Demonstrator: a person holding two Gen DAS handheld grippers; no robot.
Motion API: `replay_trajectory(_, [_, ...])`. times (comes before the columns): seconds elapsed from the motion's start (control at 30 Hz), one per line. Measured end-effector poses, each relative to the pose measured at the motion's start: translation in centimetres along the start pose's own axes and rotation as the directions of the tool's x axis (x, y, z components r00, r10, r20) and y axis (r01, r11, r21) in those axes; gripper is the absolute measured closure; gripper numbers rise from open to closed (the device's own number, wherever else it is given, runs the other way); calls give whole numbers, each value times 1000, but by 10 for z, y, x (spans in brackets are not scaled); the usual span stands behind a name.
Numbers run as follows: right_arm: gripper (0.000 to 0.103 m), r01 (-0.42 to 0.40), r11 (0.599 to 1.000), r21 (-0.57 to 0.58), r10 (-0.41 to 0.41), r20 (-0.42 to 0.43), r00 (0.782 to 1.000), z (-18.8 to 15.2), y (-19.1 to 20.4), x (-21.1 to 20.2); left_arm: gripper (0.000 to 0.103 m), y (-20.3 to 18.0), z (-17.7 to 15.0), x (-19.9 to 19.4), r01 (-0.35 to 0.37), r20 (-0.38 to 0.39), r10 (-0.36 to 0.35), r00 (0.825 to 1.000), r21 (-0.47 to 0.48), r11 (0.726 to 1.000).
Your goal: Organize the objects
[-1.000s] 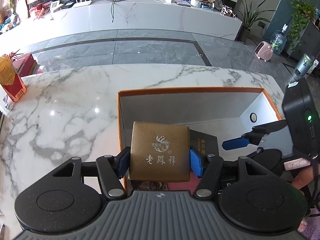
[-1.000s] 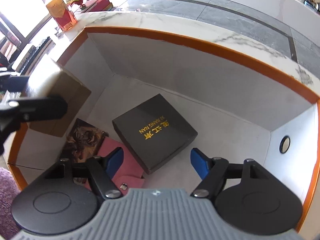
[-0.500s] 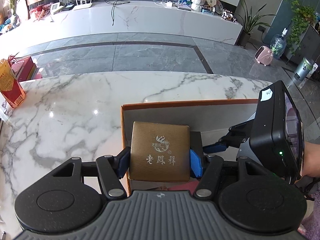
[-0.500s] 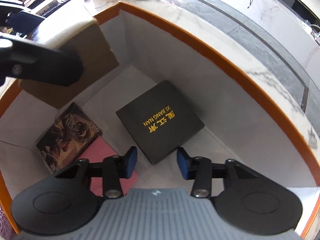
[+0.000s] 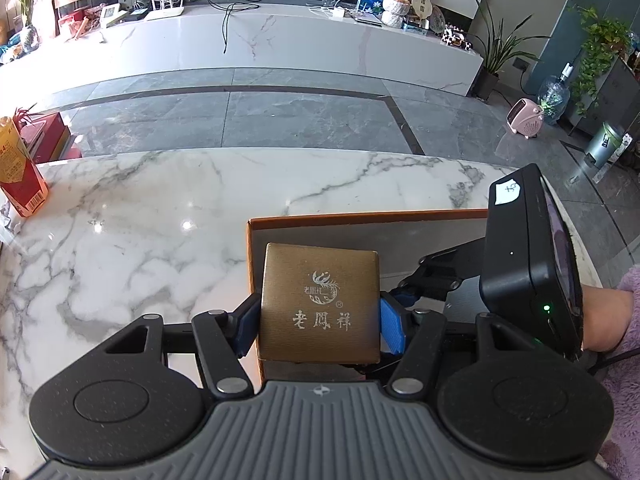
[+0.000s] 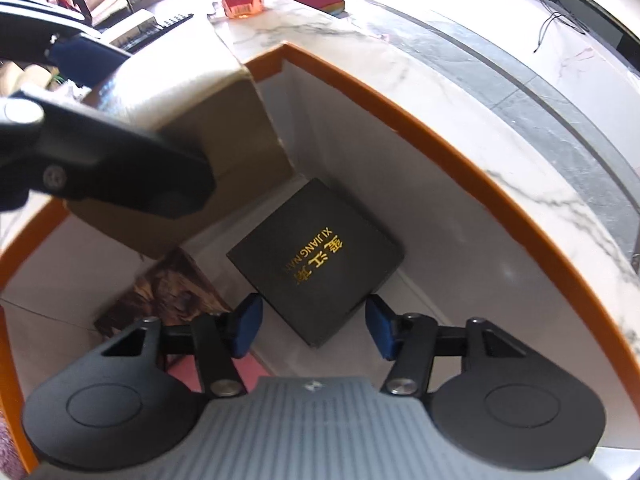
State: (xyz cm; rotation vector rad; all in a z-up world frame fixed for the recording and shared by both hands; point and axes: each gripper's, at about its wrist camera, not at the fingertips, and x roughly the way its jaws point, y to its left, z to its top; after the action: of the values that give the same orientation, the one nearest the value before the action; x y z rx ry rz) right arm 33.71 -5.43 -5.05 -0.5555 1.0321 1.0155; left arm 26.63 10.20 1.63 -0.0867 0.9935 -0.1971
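The left gripper (image 5: 318, 320) is clamping a gold box (image 5: 320, 300) between its blue pads (image 5: 390, 330), holding it over the near-left corner of an open white box with an orange rim (image 5: 360, 214) that is sitting on the marble table (image 5: 140, 220). The gold lid is showing a phoenix emblem, three silver Chinese characters beneath it and a small ® mark; the tiny characters beside the emblem are too small to read. The right gripper (image 6: 314, 326) is reaching down into the orange-rimmed box, its jaws standing apart with nothing pressed between them; they have just been closing somewhat. A corner of a black box (image 6: 316, 258) is lying between the pads without touching them, resting on the box floor and bearing gold Chinese characters and the Latin letters "XI JIANG NAN". Beside it on the floor, a flat item printed with a tiger picture (image 6: 160, 296) and something pink (image 6: 188, 376) are lying partly hidden. At the table's far-left edge a red-and-orange carton (image 5: 18, 176) is standing; its print cannot be read. A fuzzy lilac sleeve (image 5: 628, 344) is showing behind the right gripper's black housing.
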Motion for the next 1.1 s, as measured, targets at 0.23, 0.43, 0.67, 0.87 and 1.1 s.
replay_trajectory(0.23, [59,-107,994,16,106,20,994,0,2,-7,33,3,-1,-1,19,2,-19,1000,-8,1000])
replay_trajectory(0.43, [53,-82,990,116,74,70,995,1,-15,-22,33,5,-1,-1,22,13,-22,1000,-25,999])
replay_trajectory(0.67, [87,-33,934,355,1,92,996,-4,-43,-27,33,7,-3,-4,32,22,-31,999,-30,999])
replay_trajectory(0.87, [89,91,897,432,-109,17,994,27,-54,27,33,6,-2,-3,27,26,-26,999,-42,999])
replay_trajectory(1.1, [96,48,909,414,-89,82,993,20,-46,26,33,7,-2,-2,30,24,-29,999,-41,999])
